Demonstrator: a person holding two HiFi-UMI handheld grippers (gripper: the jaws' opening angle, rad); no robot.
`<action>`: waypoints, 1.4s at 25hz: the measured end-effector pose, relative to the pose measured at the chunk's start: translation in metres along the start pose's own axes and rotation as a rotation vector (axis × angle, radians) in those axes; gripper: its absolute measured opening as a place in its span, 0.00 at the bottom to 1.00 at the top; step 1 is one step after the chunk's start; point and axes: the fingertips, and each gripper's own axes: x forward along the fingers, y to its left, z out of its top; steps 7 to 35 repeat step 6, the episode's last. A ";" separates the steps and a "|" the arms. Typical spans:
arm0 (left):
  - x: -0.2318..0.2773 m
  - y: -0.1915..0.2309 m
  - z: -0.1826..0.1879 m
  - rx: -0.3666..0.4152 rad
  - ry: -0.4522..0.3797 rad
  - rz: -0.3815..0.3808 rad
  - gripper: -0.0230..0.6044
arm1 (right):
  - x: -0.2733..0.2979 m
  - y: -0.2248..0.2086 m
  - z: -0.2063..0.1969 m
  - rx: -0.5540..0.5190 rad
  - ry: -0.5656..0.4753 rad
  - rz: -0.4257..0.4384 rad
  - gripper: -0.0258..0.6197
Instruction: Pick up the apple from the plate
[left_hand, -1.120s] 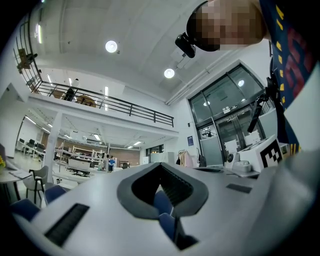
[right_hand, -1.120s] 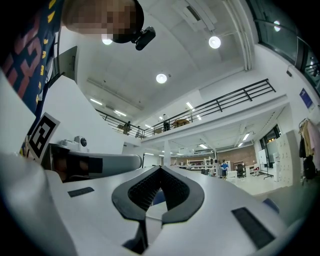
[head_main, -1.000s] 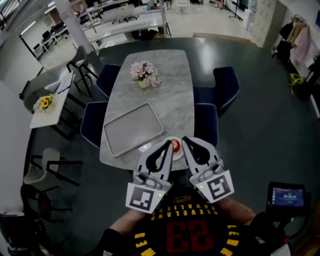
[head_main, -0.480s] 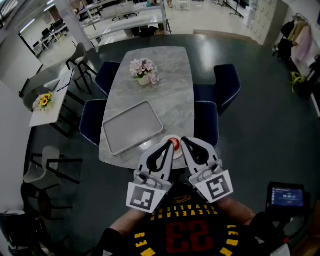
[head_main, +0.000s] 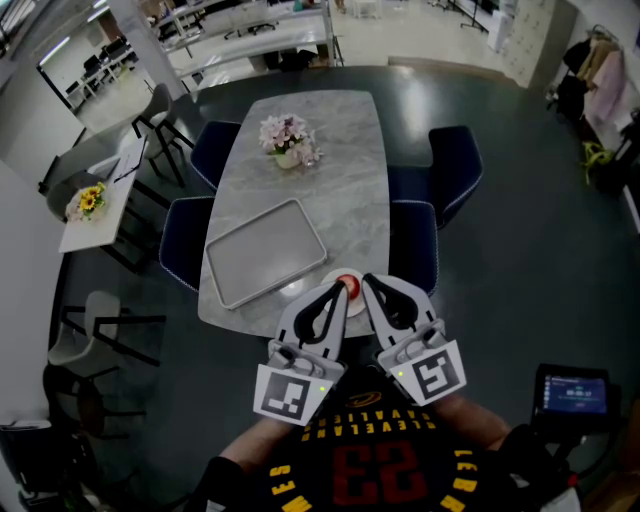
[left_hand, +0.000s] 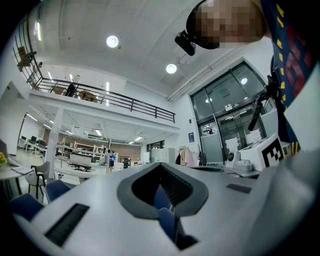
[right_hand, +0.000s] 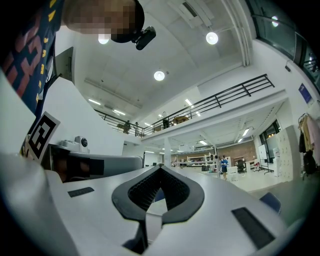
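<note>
1. At the far left we see a small white side table carrying yellow flowers, well apart from the worktop.
2. The grey marbled worktop stretches away from us, with dark blue chairs along both long sides.
3. A flat grey tray lies on the near left part of the worktop, turned at a slant. A bunch of pink flowers stands beyond it, toward the far end.
4. The left claw is held at the near edge of the worktop. Its own view shows the left claw closed tip to tip, with nothing caught between the jaws.
5. The red apple sits on a white plate at the near edge of the worktop, just right of the tray's near corner. From the head view it shows between the two claw tips. We cannot tell whether either tip touches it.
6. The right claw is held just right of the apple. Its own view shows the right claw closed and holding nothing.
7. At the far right, low in the head view, a small lit screen faces us, well away from the worktop.
</note>
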 end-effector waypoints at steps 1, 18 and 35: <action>0.000 0.000 0.000 0.001 0.000 0.001 0.04 | 0.000 0.000 0.000 0.002 0.001 0.000 0.05; 0.010 0.007 -0.008 -0.013 0.012 0.010 0.04 | 0.006 -0.007 -0.009 0.006 0.006 0.003 0.05; 0.010 0.007 -0.008 -0.013 0.012 0.010 0.04 | 0.006 -0.007 -0.009 0.006 0.006 0.003 0.05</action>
